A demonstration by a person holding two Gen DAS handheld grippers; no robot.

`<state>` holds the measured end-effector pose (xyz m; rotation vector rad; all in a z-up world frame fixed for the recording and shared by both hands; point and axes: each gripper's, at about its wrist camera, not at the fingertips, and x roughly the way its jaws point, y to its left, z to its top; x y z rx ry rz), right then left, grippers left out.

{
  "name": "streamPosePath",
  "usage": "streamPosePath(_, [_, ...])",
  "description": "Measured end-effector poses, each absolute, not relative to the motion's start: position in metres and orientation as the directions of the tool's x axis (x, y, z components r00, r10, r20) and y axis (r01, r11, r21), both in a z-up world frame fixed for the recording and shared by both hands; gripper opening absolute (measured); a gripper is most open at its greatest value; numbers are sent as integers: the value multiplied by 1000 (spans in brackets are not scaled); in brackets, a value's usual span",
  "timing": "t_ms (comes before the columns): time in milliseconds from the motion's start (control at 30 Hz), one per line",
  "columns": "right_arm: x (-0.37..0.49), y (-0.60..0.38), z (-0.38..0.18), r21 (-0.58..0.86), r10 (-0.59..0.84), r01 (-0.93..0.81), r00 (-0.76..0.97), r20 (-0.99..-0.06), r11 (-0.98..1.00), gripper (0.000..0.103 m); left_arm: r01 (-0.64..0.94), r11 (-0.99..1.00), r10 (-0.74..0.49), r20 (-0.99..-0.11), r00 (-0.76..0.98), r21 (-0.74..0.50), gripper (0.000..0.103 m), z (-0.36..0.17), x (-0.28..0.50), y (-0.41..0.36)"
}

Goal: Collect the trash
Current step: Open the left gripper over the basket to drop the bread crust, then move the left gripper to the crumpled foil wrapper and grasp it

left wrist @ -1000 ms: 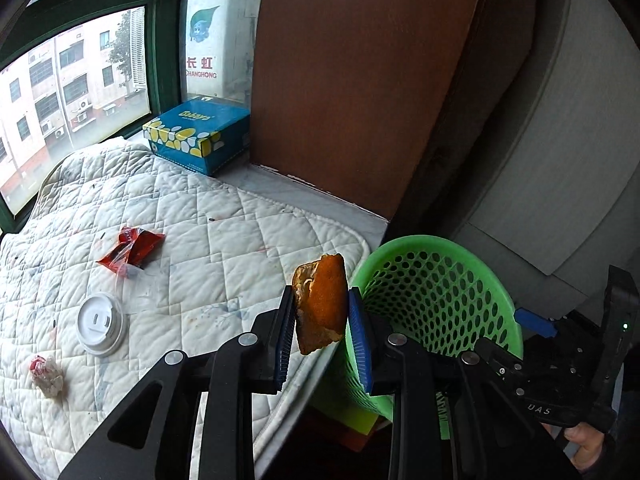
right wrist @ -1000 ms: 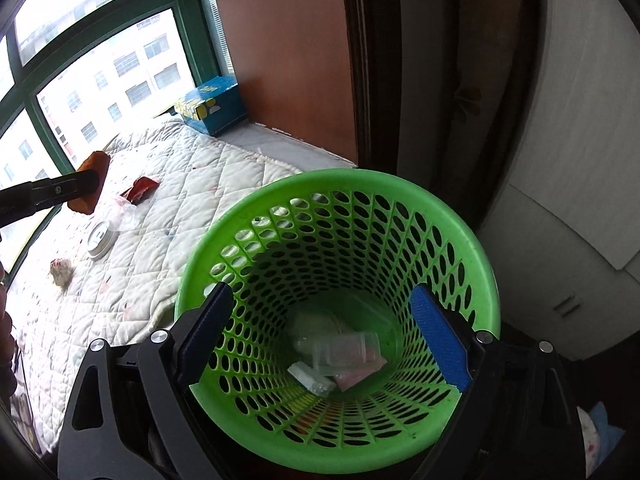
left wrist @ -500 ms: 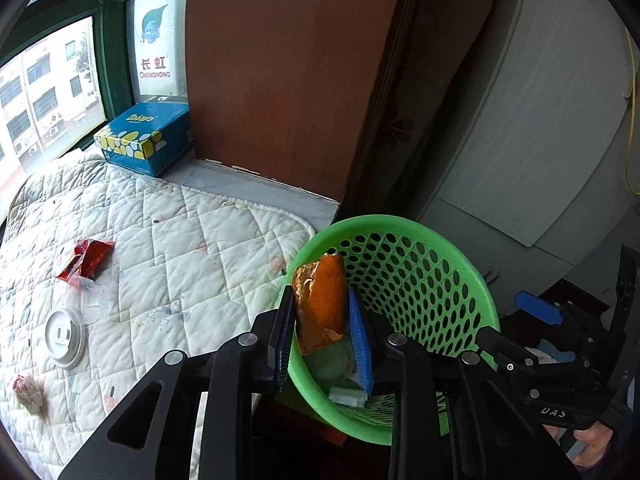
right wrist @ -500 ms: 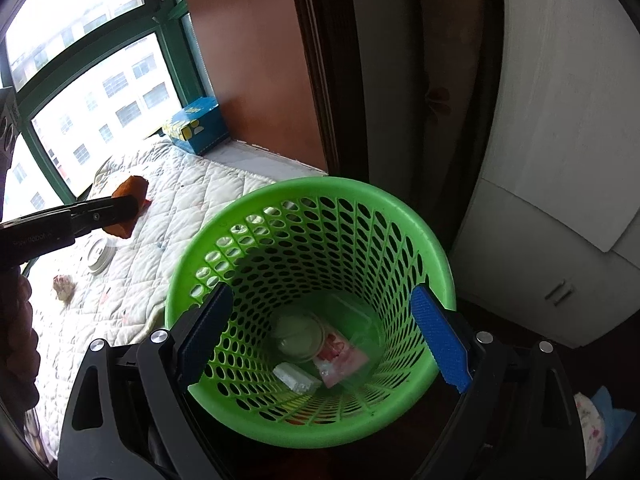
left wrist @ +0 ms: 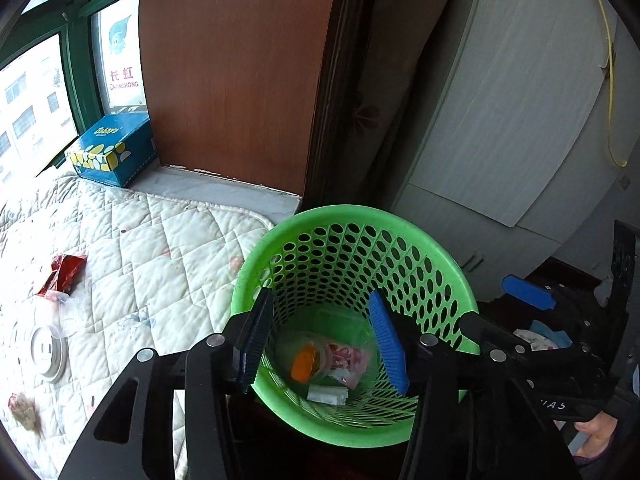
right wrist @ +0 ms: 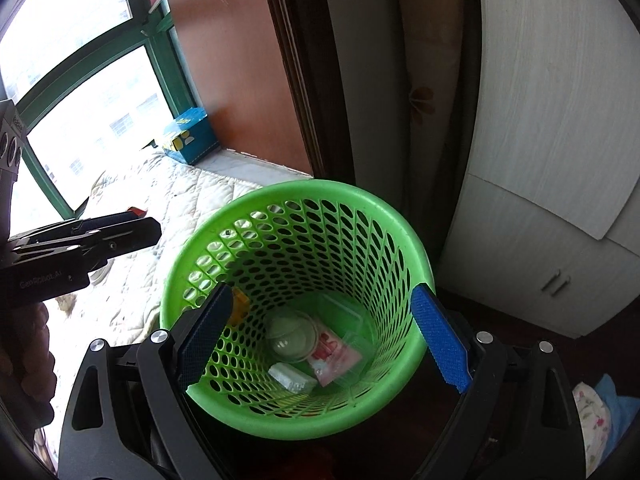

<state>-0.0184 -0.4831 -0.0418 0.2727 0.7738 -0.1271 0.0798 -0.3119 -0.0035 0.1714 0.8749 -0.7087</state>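
A green perforated basket [left wrist: 452, 276] stands beside the quilted mattress [left wrist: 160, 248]. My left gripper [left wrist: 320, 344] is open over the basket's mouth. An orange peel [left wrist: 303, 364] lies at the basket's bottom with a pink wrapper [left wrist: 348, 360] and a white scrap [left wrist: 327, 395]. In the right wrist view my right gripper [right wrist: 320, 344] is spread wide, its pads on either side of the basket [right wrist: 400, 216]; whether they press its wall is unclear. On the mattress lie a red wrapper [left wrist: 60, 272], a white lid [left wrist: 48, 354] and a crumpled scrap [left wrist: 22, 410].
A blue tissue box [left wrist: 112, 152] sits on the window ledge. A brown wooden panel [left wrist: 240, 60] and a white cabinet [left wrist: 500, 120] stand behind the basket. My left gripper's arm [right wrist: 80, 248] shows at the left of the right wrist view.
My left gripper moved right over the basket and opened. The orange peel it held dropped into the basket. The right gripper stayed around the basket.
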Motion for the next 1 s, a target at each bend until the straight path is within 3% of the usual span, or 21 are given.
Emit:
streamPosePath(600, [0,-453,-33,185,25,146,715,-699,972,90,496,867,-375,-710,597,-41,75,8,78,-253])
streamPosePath(1000, [17,-420,-26,177,69,78,715,-696,981,90,418,908,-319,-702,637,-34,79,9,85,-216])
